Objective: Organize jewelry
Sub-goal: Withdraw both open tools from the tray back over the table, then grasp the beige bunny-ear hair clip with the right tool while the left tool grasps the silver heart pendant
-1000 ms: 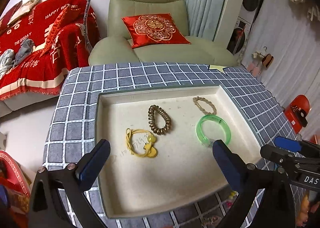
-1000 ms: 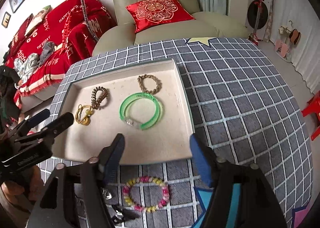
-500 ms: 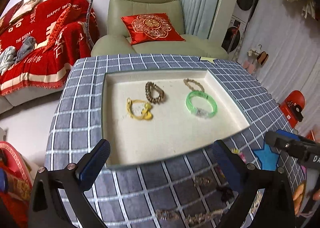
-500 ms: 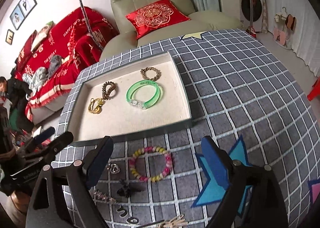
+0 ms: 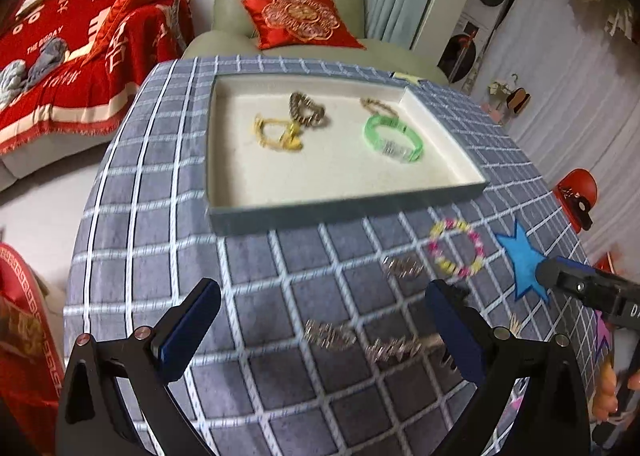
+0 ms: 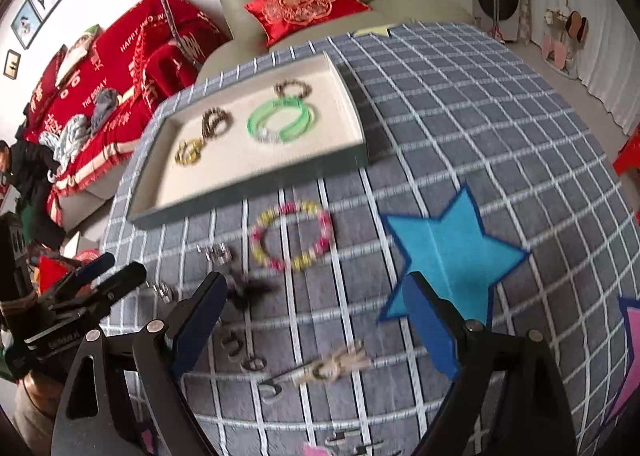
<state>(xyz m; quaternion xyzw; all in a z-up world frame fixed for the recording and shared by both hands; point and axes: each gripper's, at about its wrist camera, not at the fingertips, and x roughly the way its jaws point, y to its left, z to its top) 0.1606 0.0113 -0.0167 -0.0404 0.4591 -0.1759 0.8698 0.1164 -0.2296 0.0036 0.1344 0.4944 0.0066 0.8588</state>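
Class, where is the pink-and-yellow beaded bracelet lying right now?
The beaded bracelet lies on the checked tablecloth, outside the tray, just before its near wall, left of the blue star.

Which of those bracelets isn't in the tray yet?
The pink-and-yellow beaded bracelet. It lies on the checked tablecloth just in front of the tray, while the green bangle, the yellow one and the two brown beaded ones lie inside it.

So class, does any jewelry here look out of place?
Yes. The pink-and-yellow beaded bracelet and several small metal pieces lie on the checked cloth, outside the tray that holds four bracelets.
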